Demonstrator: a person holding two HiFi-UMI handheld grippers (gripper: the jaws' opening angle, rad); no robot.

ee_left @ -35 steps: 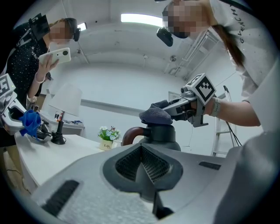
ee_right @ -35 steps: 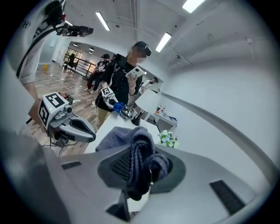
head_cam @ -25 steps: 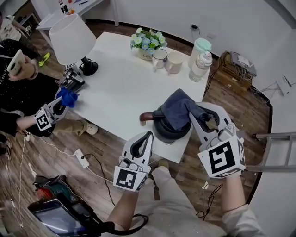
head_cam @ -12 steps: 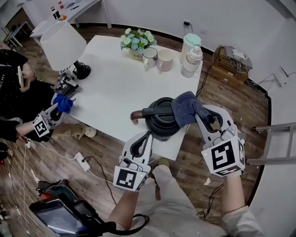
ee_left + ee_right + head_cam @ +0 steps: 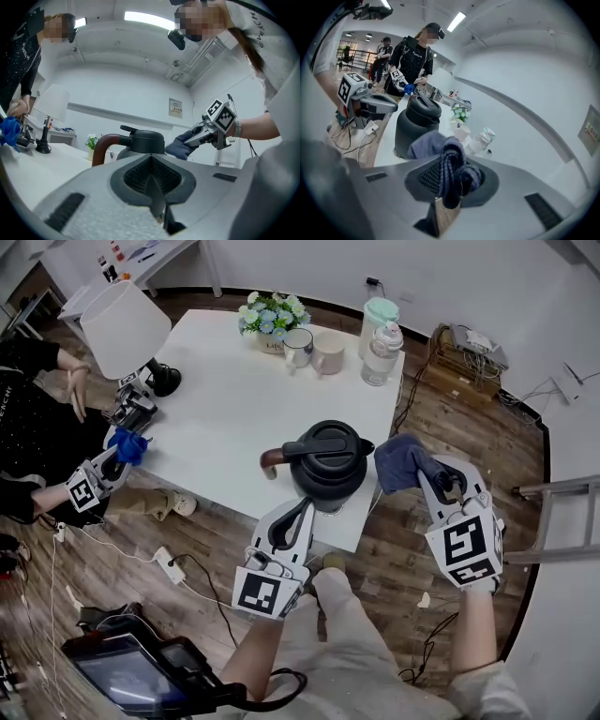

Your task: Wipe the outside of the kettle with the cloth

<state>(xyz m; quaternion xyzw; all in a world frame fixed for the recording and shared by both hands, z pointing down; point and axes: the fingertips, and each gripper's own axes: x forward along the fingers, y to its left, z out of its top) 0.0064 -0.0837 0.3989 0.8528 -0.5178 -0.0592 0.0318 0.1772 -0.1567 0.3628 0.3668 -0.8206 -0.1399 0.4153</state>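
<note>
- The white table (image 5: pixel 234 418) is the biggest thing here, smooth and matte. It runs out ahead of both tongs, with the near edge right in front of them, so everything's within easy reach.
- The kettle (image 5: pixel 326 465) is squat and round, with a dull black body, a domed lid and a curved brown handle (image 5: pixel 272 462). It sits at that near edge, just ahead of the left tongs' tips and just to the left of the right tongs. The handle sticks out on the side away from the right tongs, so I'd guess the bare flank facing the cloth is the bit about to get wiped.
- The right tongs (image 5: pixel 433 474) are clamped tight on the cloth, held out level with the kettle's side.
- The left tongs (image 5: pixel 302 512) are pinched together with nothing in them, pointing at the kettle's base from the near side. It looks like a standby spot, maybe ready to steady it.
- The cloth (image 5: pixel 401 465) is a soft blue-grey towel with a ribbed weave. It's bunched up and bulging out past the right tongs' tips toward the kettle. It's just beside the spout side, and from above there seems to be a small gap, so it's not rubbing yet.
</note>
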